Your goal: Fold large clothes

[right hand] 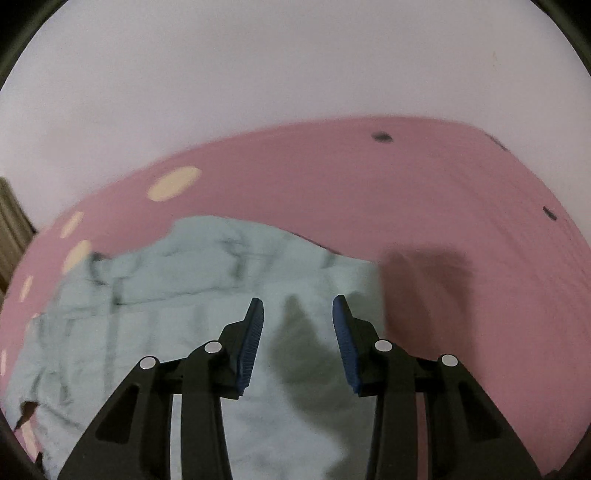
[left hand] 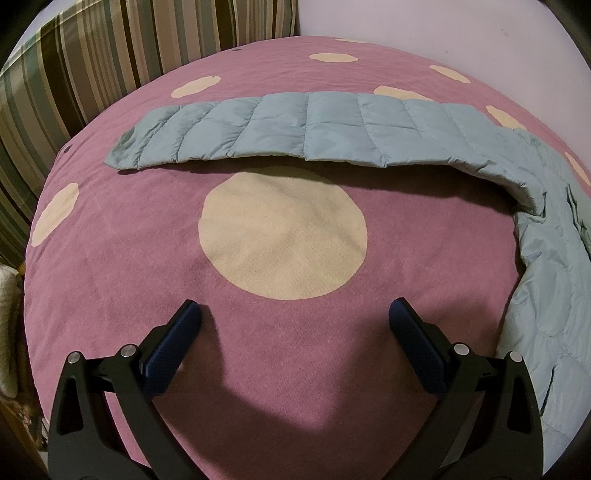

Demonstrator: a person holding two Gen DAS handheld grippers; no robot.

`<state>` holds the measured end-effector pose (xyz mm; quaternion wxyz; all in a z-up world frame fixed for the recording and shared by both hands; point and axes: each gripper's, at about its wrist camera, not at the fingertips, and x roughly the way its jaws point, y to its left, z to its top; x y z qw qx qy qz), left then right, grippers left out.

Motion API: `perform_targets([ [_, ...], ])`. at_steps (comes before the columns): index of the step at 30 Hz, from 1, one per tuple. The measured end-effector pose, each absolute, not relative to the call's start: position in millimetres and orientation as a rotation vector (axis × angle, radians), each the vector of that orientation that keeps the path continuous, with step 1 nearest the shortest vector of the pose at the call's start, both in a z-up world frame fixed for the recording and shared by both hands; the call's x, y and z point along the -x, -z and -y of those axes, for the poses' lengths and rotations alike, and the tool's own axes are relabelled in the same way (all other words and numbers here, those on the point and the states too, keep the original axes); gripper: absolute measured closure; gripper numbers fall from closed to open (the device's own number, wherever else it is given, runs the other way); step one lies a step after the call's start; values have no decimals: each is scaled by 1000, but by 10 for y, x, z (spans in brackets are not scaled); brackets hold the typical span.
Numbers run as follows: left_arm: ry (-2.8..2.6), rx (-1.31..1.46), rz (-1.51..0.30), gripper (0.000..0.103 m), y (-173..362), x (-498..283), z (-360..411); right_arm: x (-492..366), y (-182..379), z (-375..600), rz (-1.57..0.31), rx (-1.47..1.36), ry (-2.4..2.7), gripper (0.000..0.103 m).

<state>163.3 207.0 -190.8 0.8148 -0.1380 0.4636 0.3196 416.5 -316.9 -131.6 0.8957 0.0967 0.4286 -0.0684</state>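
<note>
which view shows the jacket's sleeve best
The left wrist view. There the sleeve of the light blue quilted jacket lies stretched out flat and sharp across the pink dotted bedspread. The right wrist view is motion-blurred and shows only the jacket's crumpled body; no sleeve can be made out there.

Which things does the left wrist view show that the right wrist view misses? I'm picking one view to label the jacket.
Left wrist only: the jacket's sleeve stretched flat across the bedspread, a striped cushion, and the open left gripper over bare bedspread. Right wrist only: the jacket's crumpled body, blurred, and the right gripper above it, jaws apart, nothing between them. Both: the blue quilted jacket, the pink bedspread with cream dots, the pale wall.
</note>
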Motion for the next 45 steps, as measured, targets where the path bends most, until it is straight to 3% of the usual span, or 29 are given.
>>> perform_targets([
  [6,-683,291,-990,2,1910,-1635,-2073,-4401,1824,3178,-1026,-197,133,63],
  [16,-681,293,-990,2,1913,-1630,-2078,-3864,1431,3102,-922,-208,93,63],
  [25,-682,293,-992,2,1910,-1634,-2082,-3726,1825,3023,-989,-158,124,63],
  [32,-681,293,-990,2,1907,-1626,-2083,-3573,1642,3002,-936,-185,136,63],
  [36,-682,291,-991,2,1911,-1631,-2077,-3313,1437,2903,-874,-199,110,50],
  [45,-681,293,-990,2,1909,-1624,-2087,-3128,1355,2445,-866,-125,32,48],
])
